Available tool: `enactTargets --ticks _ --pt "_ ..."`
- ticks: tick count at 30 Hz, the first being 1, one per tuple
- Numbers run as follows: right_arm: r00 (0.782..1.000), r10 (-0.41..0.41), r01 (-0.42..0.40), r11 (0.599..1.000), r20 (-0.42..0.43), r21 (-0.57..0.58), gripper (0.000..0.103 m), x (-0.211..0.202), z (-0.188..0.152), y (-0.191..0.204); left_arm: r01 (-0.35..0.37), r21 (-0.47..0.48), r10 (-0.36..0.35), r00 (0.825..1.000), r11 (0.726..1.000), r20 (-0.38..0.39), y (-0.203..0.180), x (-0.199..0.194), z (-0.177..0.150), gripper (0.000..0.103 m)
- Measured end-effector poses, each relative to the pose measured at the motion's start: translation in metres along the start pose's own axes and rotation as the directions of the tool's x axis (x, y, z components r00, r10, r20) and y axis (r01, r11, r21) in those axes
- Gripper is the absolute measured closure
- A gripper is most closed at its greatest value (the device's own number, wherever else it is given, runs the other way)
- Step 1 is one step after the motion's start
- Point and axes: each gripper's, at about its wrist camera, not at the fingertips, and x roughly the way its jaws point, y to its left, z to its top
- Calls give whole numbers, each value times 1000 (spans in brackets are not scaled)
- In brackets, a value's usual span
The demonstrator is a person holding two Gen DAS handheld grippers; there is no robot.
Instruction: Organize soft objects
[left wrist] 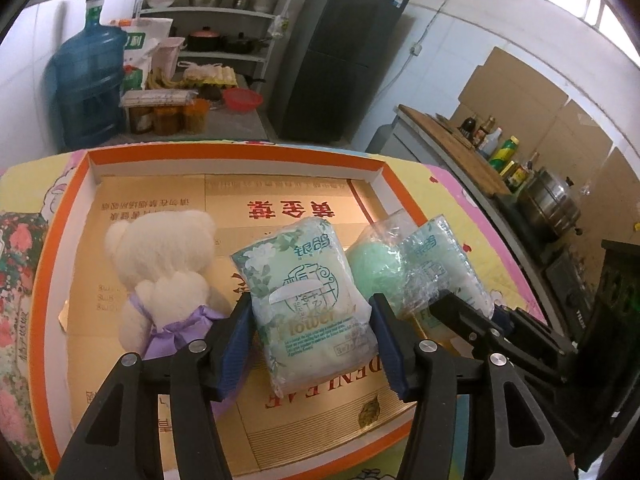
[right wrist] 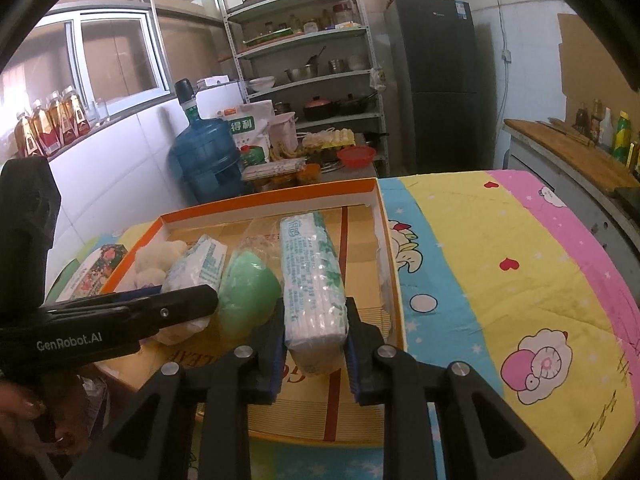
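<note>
A shallow cardboard box with an orange rim [left wrist: 236,152] [right wrist: 280,196] holds all the soft things. A green-and-white tissue pack [left wrist: 304,264] lies flat in it, between the blue pads of my left gripper [left wrist: 312,300] [right wrist: 200,296], which stands open and does not squeeze it. My right gripper [right wrist: 316,306] [left wrist: 472,308] is shut on a second tissue pack [right wrist: 314,264] [left wrist: 440,264], which stands on edge. Between the packs sits a green soft thing in a clear bag [left wrist: 376,268] [right wrist: 248,292]. A white teddy bear with a purple ribbon [left wrist: 160,272] [right wrist: 156,264] lies at the left.
The box rests on a cartoon-print cloth [right wrist: 500,260]. A floral box [left wrist: 16,280] lies to its left. Behind are a blue water jug [left wrist: 88,92], a shelf with pots [right wrist: 304,72] and a dark fridge [left wrist: 344,48]. A counter with bottles and a steel pot [left wrist: 548,200] runs along the right.
</note>
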Motion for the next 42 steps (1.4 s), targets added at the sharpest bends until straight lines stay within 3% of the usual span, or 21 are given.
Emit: enactTargets --ticks 3,5,7,25,42 --pt "1000 5 -5 1000 4 0 72 -1 0 0 -3 1 3 1000 1000 -1 2 -1 0 40" --pt "1000 10 -10 1000 13 2 59 -3 0 0 -7 3 7 1000 1000 -3 0 -1 -1 36" --pt "1000 13 -13 1000 26 1 54 -5 -1 0 -10 6 10 1000 1000 -1 -1 -2 -1 33" --pt "996 30 -30 1000 79 5 54 -21 -2 5 -52 44 48 994 998 101 -11 -43 -7 29" --pt "989 -22 28 999 144 -45 53 -55 -6 35 -116 113 84 965 987 250 -20 -103 -16 25"
